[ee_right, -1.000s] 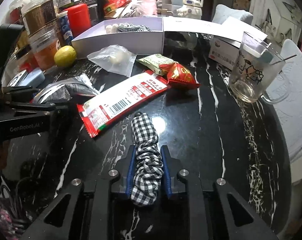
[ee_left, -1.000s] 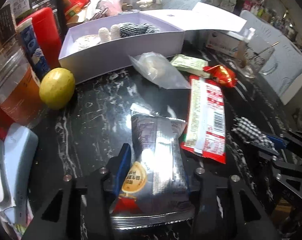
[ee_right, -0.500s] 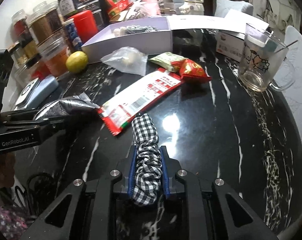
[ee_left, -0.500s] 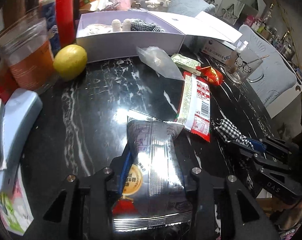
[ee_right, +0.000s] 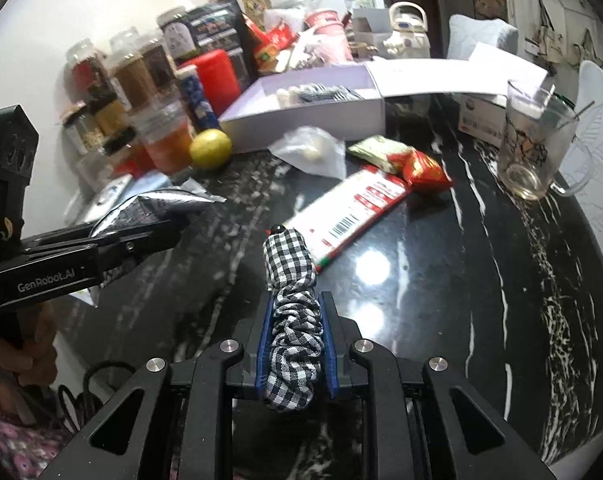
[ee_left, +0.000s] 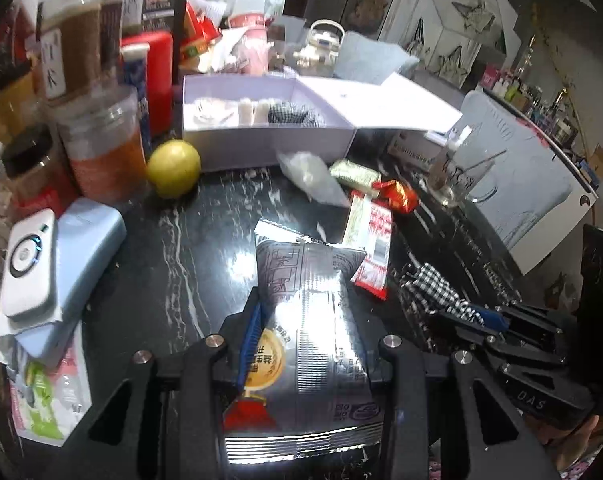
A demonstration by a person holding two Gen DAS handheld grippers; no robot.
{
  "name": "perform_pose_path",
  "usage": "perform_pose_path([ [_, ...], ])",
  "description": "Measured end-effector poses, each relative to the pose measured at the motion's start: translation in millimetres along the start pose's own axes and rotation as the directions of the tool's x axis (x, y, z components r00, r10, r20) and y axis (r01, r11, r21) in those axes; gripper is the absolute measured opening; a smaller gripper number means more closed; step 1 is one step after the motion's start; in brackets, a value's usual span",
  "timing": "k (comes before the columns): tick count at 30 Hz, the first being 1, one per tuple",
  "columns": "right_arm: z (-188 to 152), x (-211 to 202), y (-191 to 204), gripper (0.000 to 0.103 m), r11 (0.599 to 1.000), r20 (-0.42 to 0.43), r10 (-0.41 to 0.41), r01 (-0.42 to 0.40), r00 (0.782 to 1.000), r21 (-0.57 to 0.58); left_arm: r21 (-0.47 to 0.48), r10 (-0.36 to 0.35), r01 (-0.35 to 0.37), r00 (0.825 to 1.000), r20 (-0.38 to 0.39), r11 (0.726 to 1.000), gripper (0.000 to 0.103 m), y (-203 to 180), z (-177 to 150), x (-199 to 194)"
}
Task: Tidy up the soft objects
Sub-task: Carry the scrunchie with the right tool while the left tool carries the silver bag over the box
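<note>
Two claws, two loads: my left gripper (ee_left: pixel 305 344) is clamped across a silver snack pouch (ee_left: pixel 307 320), and my right gripper (ee_right: pixel 293 344) is pinched narrow on a black-and-white checked scrunchie (ee_right: pixel 291 312). Both items look clear of the black marble table (ee_right: pixel 441 280), so I judge the pick-up finished and the carry to be the step in hand. Ahead of both claws, beyond the loose packets, sits the open white box (ee_left: pixel 269 144), with a checked piece and pale soft things already inside; I take that as the drop point for the scrunchie. The next move calls for lifting the right claw over the red-and-white packet (ee_right: pixel 353 208) and the clear plastic bag (ee_right: pixel 313 152) lying directly ahead of it, then clearing the box's near wall before letting go. Whether the pouch belongs in there too I cannot tell. The scrunchie is squeezed long, its axis running straight out along the fingers, free end pointing toward the box. The pouch likewise lies lengthwise between the left fingers, crimped top edge forward.
</note>
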State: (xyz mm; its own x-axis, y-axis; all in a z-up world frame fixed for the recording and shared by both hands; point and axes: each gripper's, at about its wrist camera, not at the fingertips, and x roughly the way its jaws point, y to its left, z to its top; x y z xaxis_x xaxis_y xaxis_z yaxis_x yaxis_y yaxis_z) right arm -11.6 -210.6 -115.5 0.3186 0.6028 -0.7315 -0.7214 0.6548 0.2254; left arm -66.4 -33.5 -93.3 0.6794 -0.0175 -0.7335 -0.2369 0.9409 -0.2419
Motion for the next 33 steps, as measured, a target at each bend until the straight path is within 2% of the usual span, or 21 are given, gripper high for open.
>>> perform_pose_path([
  [8,26,-12,11,0.021,0.998,0.061,0.032,-0.029,0.998,-0.051,0.021,0.003,-0.005,0.997,0.083,1.000,0.038,-4,28,-19],
  [17,63,-16,13,0.022,0.995,0.119,0.057,-0.047,0.991,-0.090,0.041,-0.016,0.010,0.989,0.145,0.999,0.038,-6,65,-20],
  [33,135,-12,-5,0.021,0.992,0.203,0.024,0.002,0.979,-0.129,0.098,-0.019,-0.004,0.972,0.233,0.995,0.038,-16,133,-7],
])
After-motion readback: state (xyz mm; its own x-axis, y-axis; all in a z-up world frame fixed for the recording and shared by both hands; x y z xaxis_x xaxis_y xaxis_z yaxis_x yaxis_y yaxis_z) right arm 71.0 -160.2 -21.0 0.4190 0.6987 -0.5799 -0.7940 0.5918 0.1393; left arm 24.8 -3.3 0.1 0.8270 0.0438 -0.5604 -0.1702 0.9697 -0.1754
